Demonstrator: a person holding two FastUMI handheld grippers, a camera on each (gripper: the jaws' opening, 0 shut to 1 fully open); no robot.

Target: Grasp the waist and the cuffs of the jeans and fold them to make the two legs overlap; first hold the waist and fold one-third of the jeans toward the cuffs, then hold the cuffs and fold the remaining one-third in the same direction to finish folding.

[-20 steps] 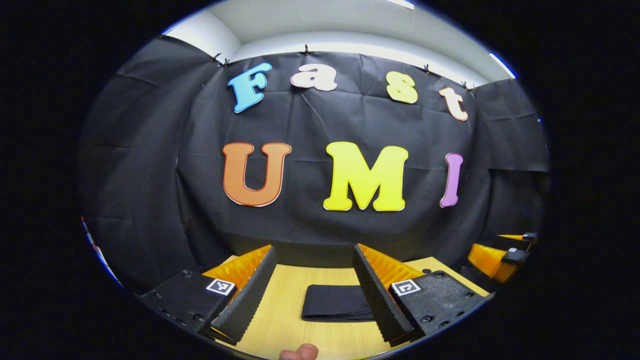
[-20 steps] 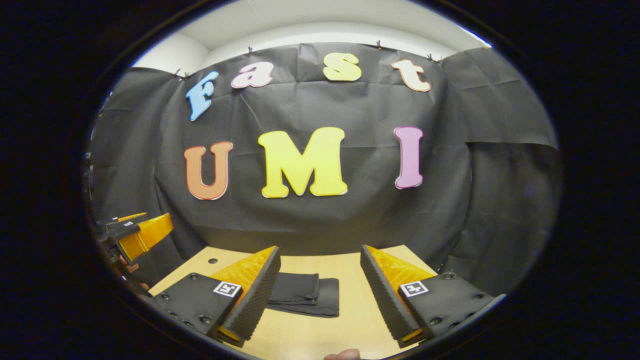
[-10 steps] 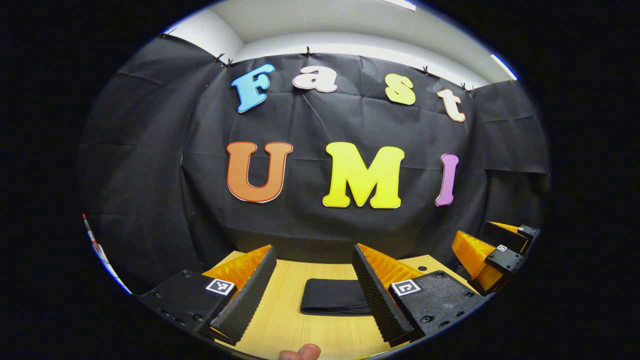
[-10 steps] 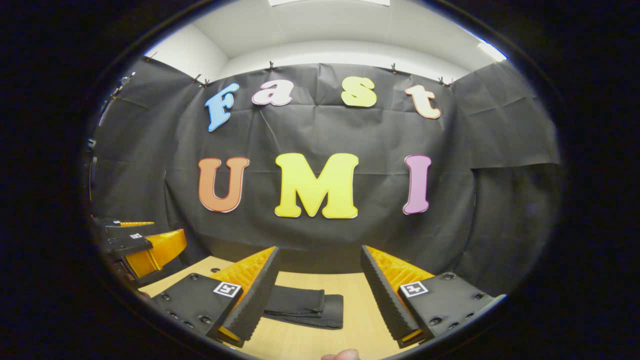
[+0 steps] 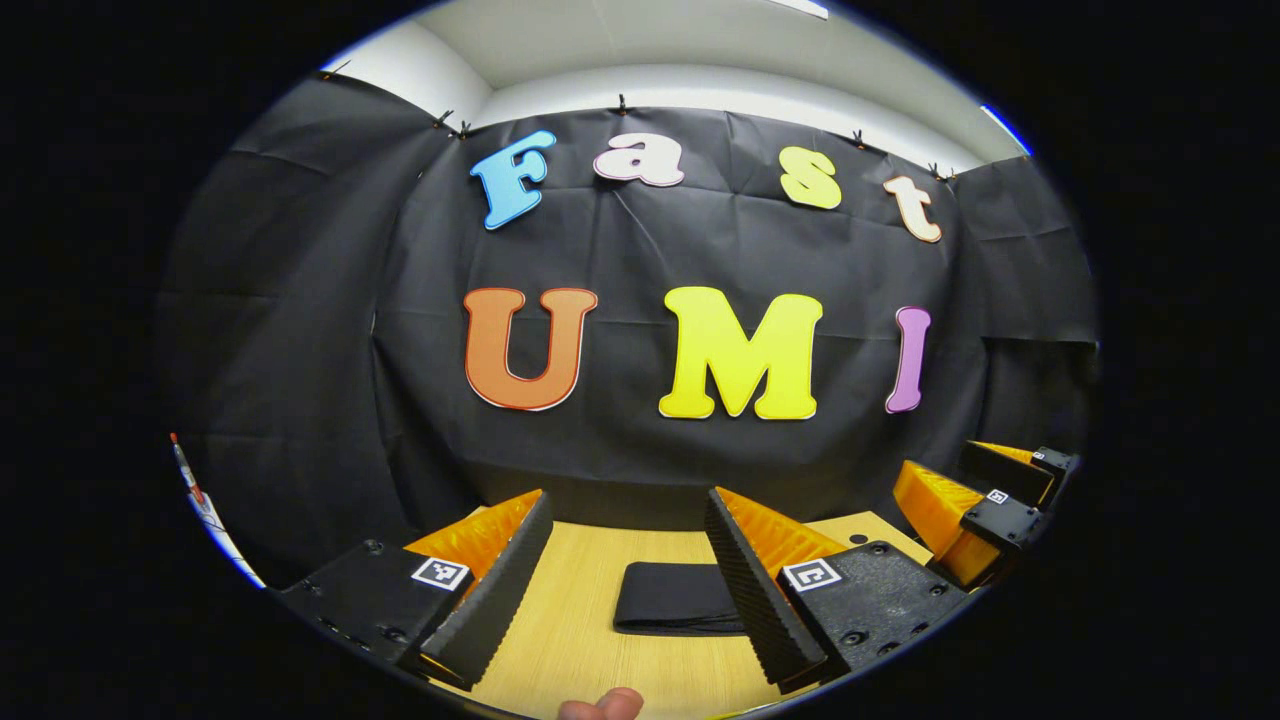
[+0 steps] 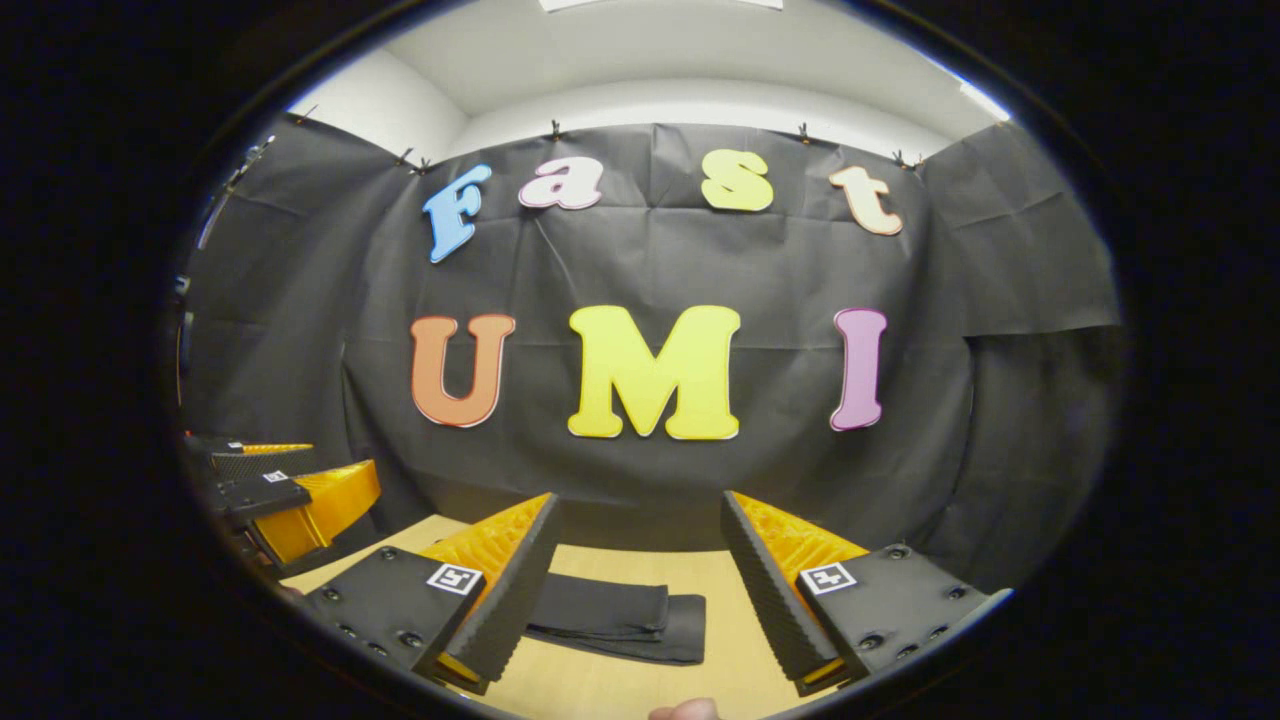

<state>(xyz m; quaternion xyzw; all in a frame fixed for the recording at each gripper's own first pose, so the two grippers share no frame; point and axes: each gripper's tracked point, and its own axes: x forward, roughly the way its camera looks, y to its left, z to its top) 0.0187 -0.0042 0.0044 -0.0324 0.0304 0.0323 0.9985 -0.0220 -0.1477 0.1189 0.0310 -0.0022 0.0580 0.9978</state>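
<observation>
The jeans [image 5: 672,612] lie fully folded on the table [image 5: 560,650]; both grippers [image 5: 628,585] [image 6: 640,590] hover wide open, empty, so nothing seems left to do.

Light wood-grain table [image 5: 570,620], pale yellow top, runs back to the booth's black cloth wall. Small dark hole in the top near its right side in left gripper view, another near the left side in right gripper view. Lying flat on it: folded jeans [image 5: 675,610], black/dark, compact rectangle w/ stacked layers, edges roughly lined up; right gripper view shows upper layer a bit shorter than lower [image 6: 620,618].
</observation>
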